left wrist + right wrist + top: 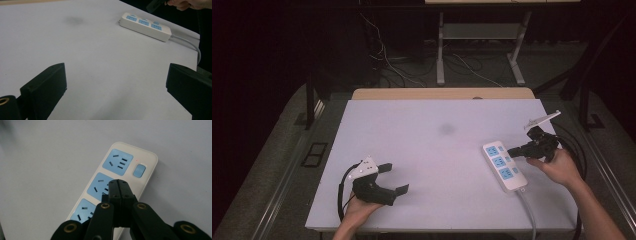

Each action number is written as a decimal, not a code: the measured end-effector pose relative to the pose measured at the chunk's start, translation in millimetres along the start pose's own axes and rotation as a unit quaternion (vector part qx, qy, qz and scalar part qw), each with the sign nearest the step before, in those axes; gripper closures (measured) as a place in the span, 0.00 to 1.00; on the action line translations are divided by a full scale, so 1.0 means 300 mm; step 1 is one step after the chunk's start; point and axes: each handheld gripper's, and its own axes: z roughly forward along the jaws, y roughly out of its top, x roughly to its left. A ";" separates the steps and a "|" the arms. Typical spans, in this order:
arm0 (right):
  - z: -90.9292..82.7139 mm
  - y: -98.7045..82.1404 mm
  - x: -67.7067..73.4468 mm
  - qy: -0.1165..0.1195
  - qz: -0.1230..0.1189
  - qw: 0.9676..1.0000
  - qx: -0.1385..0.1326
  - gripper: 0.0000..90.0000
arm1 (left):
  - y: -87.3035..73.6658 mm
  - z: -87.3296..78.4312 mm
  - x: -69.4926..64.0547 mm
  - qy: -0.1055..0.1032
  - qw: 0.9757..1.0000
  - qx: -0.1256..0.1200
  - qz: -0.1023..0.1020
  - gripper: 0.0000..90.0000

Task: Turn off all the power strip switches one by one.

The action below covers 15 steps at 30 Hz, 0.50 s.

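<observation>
White tabletop (432, 150) carries everything. Right gripper (118, 182), jaws pressed together and empty, hovers over the power strip (110, 187) at the table's right; aim squarely at its switch (139, 170), press gently. Left gripper (392, 178) rests spread wide.

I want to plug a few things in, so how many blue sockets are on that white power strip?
3, in a row along the power strip: far socket beside the blue switch, middle socket partly behind the right hand-held gripper, near socket.
</observation>
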 end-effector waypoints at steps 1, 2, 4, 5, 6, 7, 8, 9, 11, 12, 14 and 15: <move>0.003 0.001 -0.003 -0.001 0.002 1.000 0.000 1.00 | 0.000 0.000 -0.001 0.000 1.000 0.000 0.000 0.02; 0.006 0.001 -0.006 -0.001 0.003 1.000 0.001 1.00 | 0.000 -0.001 -0.002 0.000 1.000 0.000 0.000 0.02; 0.012 0.002 -0.011 -0.002 0.004 1.000 0.002 1.00 | 0.000 -0.002 -0.002 0.000 1.000 -0.001 0.000 0.02; 0.015 0.002 -0.013 -0.003 0.004 1.000 0.004 1.00 | 0.000 -0.002 -0.002 0.001 1.000 -0.001 0.001 0.02; 0.018 0.002 -0.016 -0.002 0.004 1.000 0.005 1.00 | 0.000 -0.003 -0.002 0.001 1.000 -0.001 0.000 0.02; 0.020 0.002 -0.017 -0.002 0.004 1.000 0.004 1.00 | -0.001 -0.004 -0.001 0.002 1.000 -0.001 0.000 0.02; 0.023 0.002 -0.019 -0.002 0.005 1.000 0.005 1.00 | -0.001 -0.004 0.000 0.002 1.000 -0.002 -0.001 0.02; 0.025 0.003 -0.020 -0.002 0.005 1.000 0.006 1.00 | -0.001 -0.005 0.000 0.002 1.000 -0.002 -0.001 0.02; 0.032 0.003 -0.023 -0.001 0.005 1.000 0.009 1.00 | -0.001 -0.006 0.000 0.002 1.000 -0.003 -0.001 0.02; 0.036 0.003 -0.024 -0.002 0.004 1.000 0.011 1.00 | -0.001 -0.006 0.000 0.002 1.000 -0.003 -0.001 0.02; 0.044 0.003 -0.024 -0.001 0.005 1.000 0.016 1.00 | -0.001 -0.006 0.000 0.003 1.000 -0.003 -0.001 0.02; 0.048 0.003 -0.024 -0.001 0.006 1.000 0.018 1.00 | -0.001 -0.007 0.000 0.003 1.000 -0.003 -0.001 0.02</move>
